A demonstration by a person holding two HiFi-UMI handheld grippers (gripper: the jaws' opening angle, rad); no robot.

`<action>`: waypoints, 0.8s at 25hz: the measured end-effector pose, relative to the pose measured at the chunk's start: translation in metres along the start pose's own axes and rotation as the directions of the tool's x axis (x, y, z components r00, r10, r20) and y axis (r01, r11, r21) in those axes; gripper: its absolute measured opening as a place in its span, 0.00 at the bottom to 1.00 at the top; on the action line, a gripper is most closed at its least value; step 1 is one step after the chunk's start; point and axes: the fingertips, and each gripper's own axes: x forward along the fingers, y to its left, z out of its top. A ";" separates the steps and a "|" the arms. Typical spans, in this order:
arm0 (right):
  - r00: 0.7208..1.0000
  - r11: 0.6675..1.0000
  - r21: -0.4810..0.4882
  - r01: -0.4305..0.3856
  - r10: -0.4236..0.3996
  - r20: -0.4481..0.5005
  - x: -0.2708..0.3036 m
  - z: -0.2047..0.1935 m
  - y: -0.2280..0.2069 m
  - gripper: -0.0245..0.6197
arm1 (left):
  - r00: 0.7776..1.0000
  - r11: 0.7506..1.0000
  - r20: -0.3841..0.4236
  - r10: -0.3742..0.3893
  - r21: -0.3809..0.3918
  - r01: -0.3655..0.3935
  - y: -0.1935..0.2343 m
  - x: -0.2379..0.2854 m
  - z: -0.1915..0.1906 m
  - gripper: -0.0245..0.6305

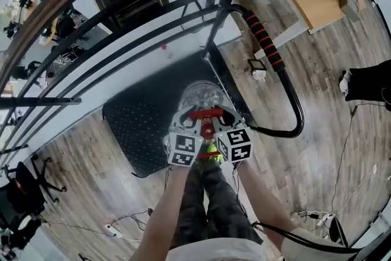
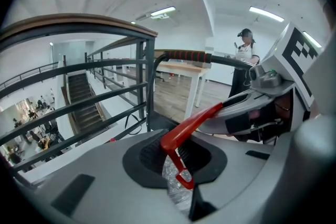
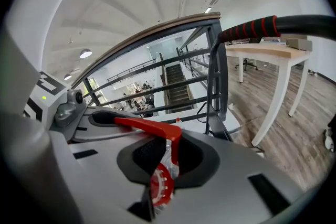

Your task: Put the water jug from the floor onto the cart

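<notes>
My left gripper (image 2: pixel 178 159) and right gripper (image 3: pixel 165 161): jaws nearly closed, each pinching the red handle (image 2: pixel 185 129), one per side, presumably to share the weight. The water jug (image 1: pixel 203 96) hangs just below my jaws. Beyond it lies the cart deck (image 1: pixel 137 125); contact not discernible.

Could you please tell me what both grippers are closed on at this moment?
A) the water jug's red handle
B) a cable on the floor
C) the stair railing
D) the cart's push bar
A: the left gripper and right gripper each pinch the red handle of the water jug.
</notes>
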 end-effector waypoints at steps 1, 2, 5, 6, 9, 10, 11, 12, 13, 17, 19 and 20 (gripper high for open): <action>1.000 1.000 0.002 0.002 -0.002 0.001 0.005 0.000 -0.002 0.12 | 1.000 1.000 0.006 0.000 -0.001 0.000 0.003 0.004 -0.001 0.12; 1.000 1.000 0.005 0.004 -0.004 0.004 0.009 0.000 -0.003 0.12 | 1.000 1.000 0.016 0.000 -0.002 0.000 0.007 0.009 -0.001 0.12; 1.000 1.000 0.016 0.003 -0.003 0.021 0.022 0.005 -0.008 0.12 | 0.999 1.000 0.037 0.004 -0.011 -0.004 0.017 0.018 0.004 0.12; 1.000 1.000 0.015 0.003 -0.003 0.027 0.026 0.007 -0.010 0.12 | 0.999 1.000 0.041 0.007 -0.013 -0.007 0.021 0.021 0.006 0.12; 0.999 1.000 0.003 0.013 -0.013 0.041 0.036 0.013 -0.016 0.12 | 0.999 1.000 0.052 0.008 -0.013 -0.007 0.028 0.030 0.011 0.12; 0.999 1.000 0.000 0.018 -0.018 0.044 0.039 0.015 -0.018 0.12 | 0.999 1.000 0.053 0.006 -0.015 -0.005 0.029 0.033 0.012 0.12; 0.999 1.000 -0.002 0.022 -0.022 0.046 0.041 0.016 -0.019 0.12 | 0.998 1.000 0.055 0.004 -0.017 -0.003 0.031 0.035 0.012 0.12; 0.998 1.000 -0.003 0.025 -0.025 0.049 0.043 0.017 -0.021 0.12 | 0.998 1.000 0.056 0.002 -0.020 -0.001 0.032 0.037 0.013 0.12; 0.998 1.000 -0.004 0.028 -0.028 0.052 0.045 0.019 -0.023 0.12 | 0.998 1.000 0.059 0.000 -0.021 0.001 0.033 0.040 0.015 0.12; 0.997 0.999 -0.023 0.032 -0.031 0.069 0.055 0.026 -0.029 0.12 | 0.996 0.999 0.085 -0.003 -0.034 0.006 0.039 0.049 0.021 0.12; 0.997 0.999 -0.037 0.029 -0.026 0.075 0.059 0.028 -0.032 0.12 | 0.996 0.999 0.092 -0.014 -0.034 0.017 0.040 0.054 0.023 0.12; 0.997 0.999 -0.041 0.029 -0.026 0.075 0.061 0.028 -0.033 0.12 | 0.996 0.999 0.089 -0.024 -0.027 0.027 0.039 0.057 0.023 0.12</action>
